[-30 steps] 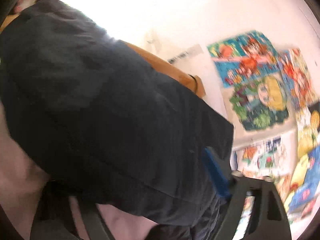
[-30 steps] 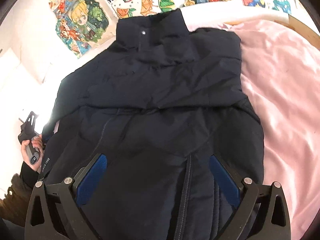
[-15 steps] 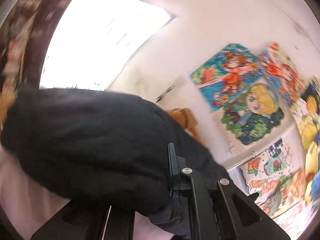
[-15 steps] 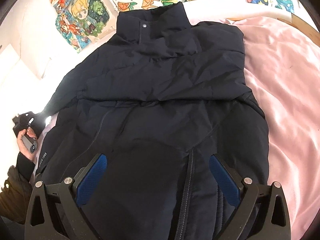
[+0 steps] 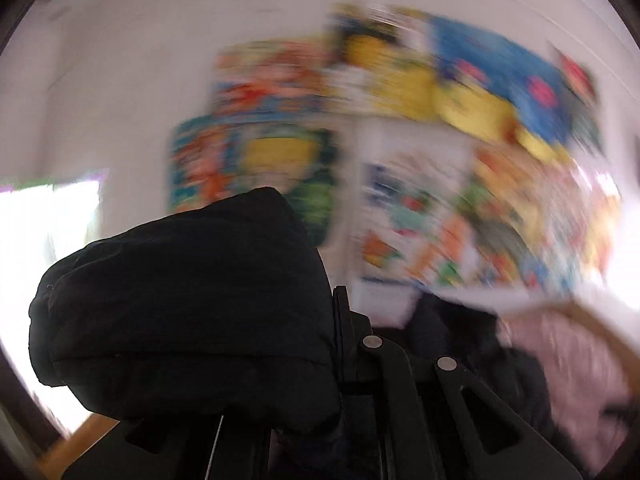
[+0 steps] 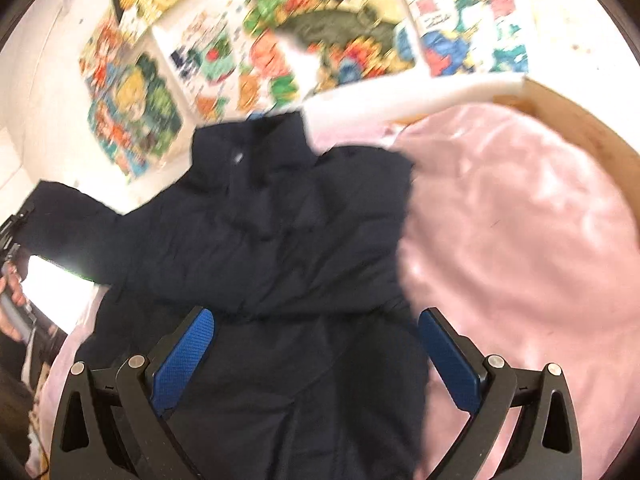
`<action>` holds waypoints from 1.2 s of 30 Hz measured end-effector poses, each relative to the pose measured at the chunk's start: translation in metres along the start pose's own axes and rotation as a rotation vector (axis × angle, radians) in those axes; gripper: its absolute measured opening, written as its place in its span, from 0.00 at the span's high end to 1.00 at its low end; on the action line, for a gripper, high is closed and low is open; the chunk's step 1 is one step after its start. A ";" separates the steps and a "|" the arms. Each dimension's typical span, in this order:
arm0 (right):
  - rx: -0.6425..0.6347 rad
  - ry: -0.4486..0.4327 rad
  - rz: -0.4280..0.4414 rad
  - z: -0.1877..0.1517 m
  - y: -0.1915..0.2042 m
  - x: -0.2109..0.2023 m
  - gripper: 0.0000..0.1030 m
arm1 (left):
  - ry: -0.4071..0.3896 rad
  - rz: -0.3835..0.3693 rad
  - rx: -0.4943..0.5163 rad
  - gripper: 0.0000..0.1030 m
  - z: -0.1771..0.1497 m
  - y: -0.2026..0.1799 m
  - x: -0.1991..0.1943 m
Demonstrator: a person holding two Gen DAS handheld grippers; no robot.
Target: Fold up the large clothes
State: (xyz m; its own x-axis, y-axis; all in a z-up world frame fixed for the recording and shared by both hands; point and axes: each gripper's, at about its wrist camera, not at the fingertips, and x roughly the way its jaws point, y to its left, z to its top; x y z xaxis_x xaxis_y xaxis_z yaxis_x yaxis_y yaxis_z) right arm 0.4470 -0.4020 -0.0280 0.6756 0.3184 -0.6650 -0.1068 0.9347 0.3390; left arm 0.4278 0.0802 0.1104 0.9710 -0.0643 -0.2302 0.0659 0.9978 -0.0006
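The left gripper (image 5: 340,320) has its jaws pressed together on the padded sleeve (image 5: 188,304) of the dark navy puffer jacket (image 6: 280,248); the sleeve bulges at the lower left of the left wrist view, lifted in front of the wall. In the right wrist view this sleeve stretches to the left edge of the frame, where a hand (image 6: 12,288) holds the left gripper. The right gripper (image 6: 316,352) has its jaws wide apart, and the blue pads (image 6: 184,356) hold nothing and stand over the lower part of the jacket. The jacket lies on a bed with a pink sheet (image 6: 520,240), its collar toward the top of the frame. Behind the bed, colourful cartoon posters (image 6: 320,40) cover the white wall. A wooden bed frame (image 6: 580,128) shows at the upper right.
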 end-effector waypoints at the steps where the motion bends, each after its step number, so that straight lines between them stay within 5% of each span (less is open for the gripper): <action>1: -0.001 -0.006 -0.009 0.001 -0.002 -0.001 0.00 | 0.016 -0.028 0.043 0.94 0.000 -0.017 0.005; 10: 0.036 -0.019 -0.077 0.001 -0.033 -0.001 0.00 | 0.281 -0.272 0.440 0.94 -0.071 -0.167 0.089; 15: 0.077 0.014 -0.114 -0.006 -0.053 0.008 0.00 | 0.475 -0.341 0.531 0.93 -0.134 -0.207 0.127; 23: 0.071 0.073 -0.135 -0.022 -0.063 0.022 0.00 | 0.554 -0.450 0.465 0.67 -0.152 -0.196 0.116; 29: 0.053 0.094 -0.130 -0.031 -0.061 0.025 0.00 | 0.533 -0.474 0.427 0.66 -0.148 -0.172 0.070; 33: 0.032 0.098 -0.123 -0.032 -0.055 0.028 0.00 | 0.567 -0.506 0.278 0.64 -0.144 -0.144 0.060; 36: 0.001 0.098 -0.121 -0.034 -0.047 0.031 0.00 | 0.575 -0.457 0.179 0.42 -0.142 -0.118 0.061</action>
State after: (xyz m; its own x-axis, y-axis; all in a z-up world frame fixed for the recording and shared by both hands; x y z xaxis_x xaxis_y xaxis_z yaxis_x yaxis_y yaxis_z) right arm 0.4485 -0.4306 -0.0869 0.6092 0.2172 -0.7627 -0.0284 0.9671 0.2527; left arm 0.4466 -0.0393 -0.0419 0.5687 -0.4043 -0.7163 0.5170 0.8530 -0.0710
